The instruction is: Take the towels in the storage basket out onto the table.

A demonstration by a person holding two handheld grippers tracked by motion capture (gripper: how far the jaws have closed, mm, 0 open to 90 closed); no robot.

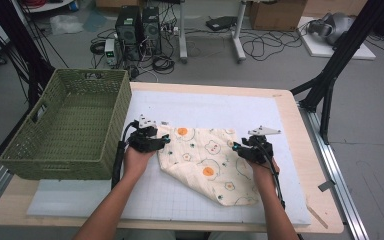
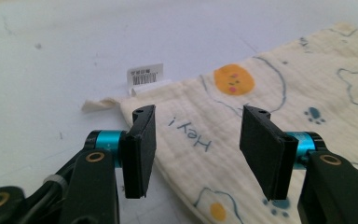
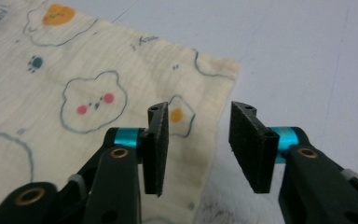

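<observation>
A cream muslin cloth (image 1: 207, 162) with a crinkled, loosely woven surface lies flat on the white gridded mat (image 1: 170, 192) that covers the pale wooden counter (image 1: 300, 150). It is folded into a rough wedge, straight along its far edge and narrowing to a rounded tip at the near right. Its print shows fried eggs with orange yolks, outlined bear faces with pink cheeks, small blue paw marks and the words "Hey!". A small white barcode label (image 2: 144, 75) sticks out from its far left corner, beside a frayed scrap of hem.

The left tool (image 2: 196, 144) hovers over that left corner, its two flat black rubbery pads (image 2: 140, 149) apart with the fabric below the gap, not pinched. The right tool (image 3: 200, 147) stands at the cloth's right edge, one pad (image 3: 158, 147) above the fabric and the other above bare mat, also apart and gripping nothing. Each tool has turquoise metal collars behind matte black arms.

A green woven plastic basket (image 1: 65, 127), rectangular with cut-out handles, sits at the counter's left side, just beside the left tool
</observation>
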